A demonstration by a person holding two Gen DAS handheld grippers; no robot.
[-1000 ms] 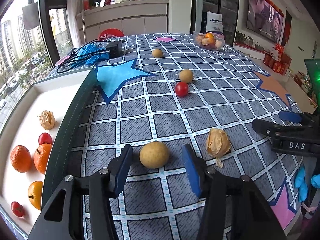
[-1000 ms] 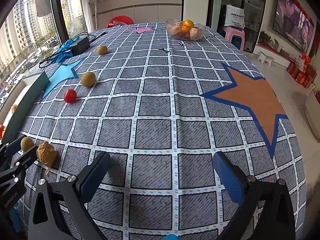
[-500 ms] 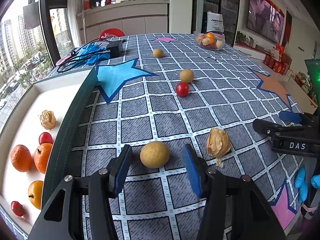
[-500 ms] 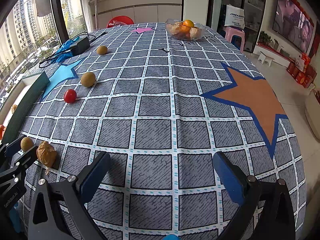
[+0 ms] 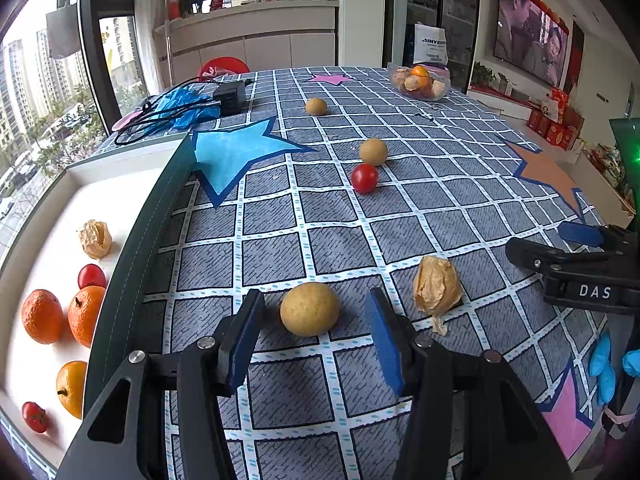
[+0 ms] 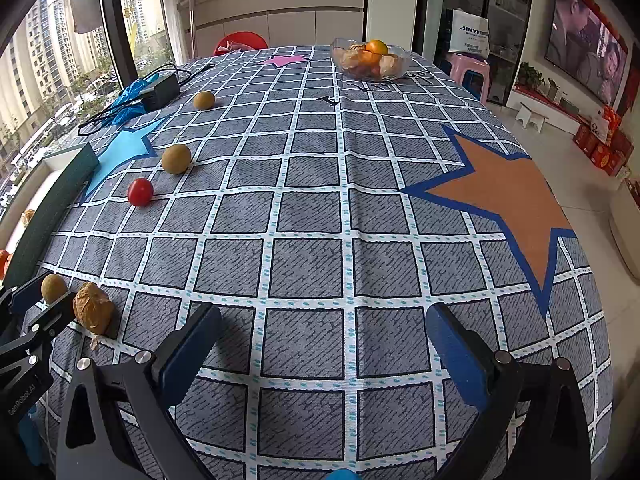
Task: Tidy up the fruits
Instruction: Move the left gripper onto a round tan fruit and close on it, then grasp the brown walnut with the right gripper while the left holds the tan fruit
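Observation:
A round tan fruit (image 5: 309,309) lies on the checked tablecloth between the blue pads of my left gripper (image 5: 314,304), with a gap on each side; the jaws are open and touch nothing. Just right of it lies a papery husked fruit (image 5: 436,288). Farther back are a cherry tomato (image 5: 364,177) and two more tan fruits (image 5: 373,151) (image 5: 316,106). The white tray (image 5: 132,248) at the left holds oranges (image 5: 42,316), cherry tomatoes and one husked fruit. My right gripper (image 6: 322,320) stands wide open over bare cloth, to the right of the left gripper (image 6: 24,312).
A glass bowl (image 6: 370,64) of fruit stands at the table's far end. A black charger (image 5: 230,96) with its cable and blue gloves lies at the far left. The table's right edge drops to the floor near the orange star (image 6: 500,192).

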